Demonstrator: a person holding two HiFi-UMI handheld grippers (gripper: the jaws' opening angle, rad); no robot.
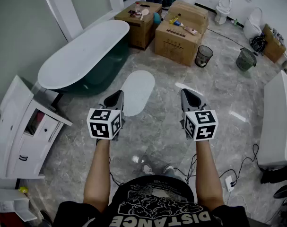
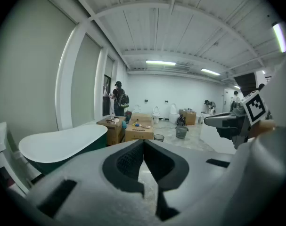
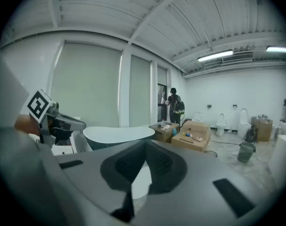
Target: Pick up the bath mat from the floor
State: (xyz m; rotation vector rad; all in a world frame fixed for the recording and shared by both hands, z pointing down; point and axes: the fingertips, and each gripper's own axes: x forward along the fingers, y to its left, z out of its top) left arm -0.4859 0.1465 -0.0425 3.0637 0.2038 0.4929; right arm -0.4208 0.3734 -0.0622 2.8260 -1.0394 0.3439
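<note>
The bath mat (image 1: 136, 91) is a pale oval lying flat on the marble floor beside the tub, just ahead of both grippers. A sliver of the bath mat (image 3: 139, 179) shows through the right gripper's jaws. My left gripper (image 1: 119, 94) is held at waist height, its tips over the mat's near left edge, jaws shut and empty. My right gripper (image 1: 188, 94) is level with it, to the right of the mat, also shut with nothing in it. In the gripper views each closed jaw pair, left gripper (image 2: 143, 144) and right gripper (image 3: 145, 145), points across the room.
A freestanding bathtub (image 1: 84, 53) stands left of the mat, a white cabinet (image 1: 25, 126) nearer left. Cardboard boxes (image 1: 181, 30) and two wire bins (image 1: 204, 56) lie beyond. A white tub edge (image 1: 278, 122) is at right; cables (image 1: 238, 167) trail on the floor. A person (image 2: 118, 98) stands far off.
</note>
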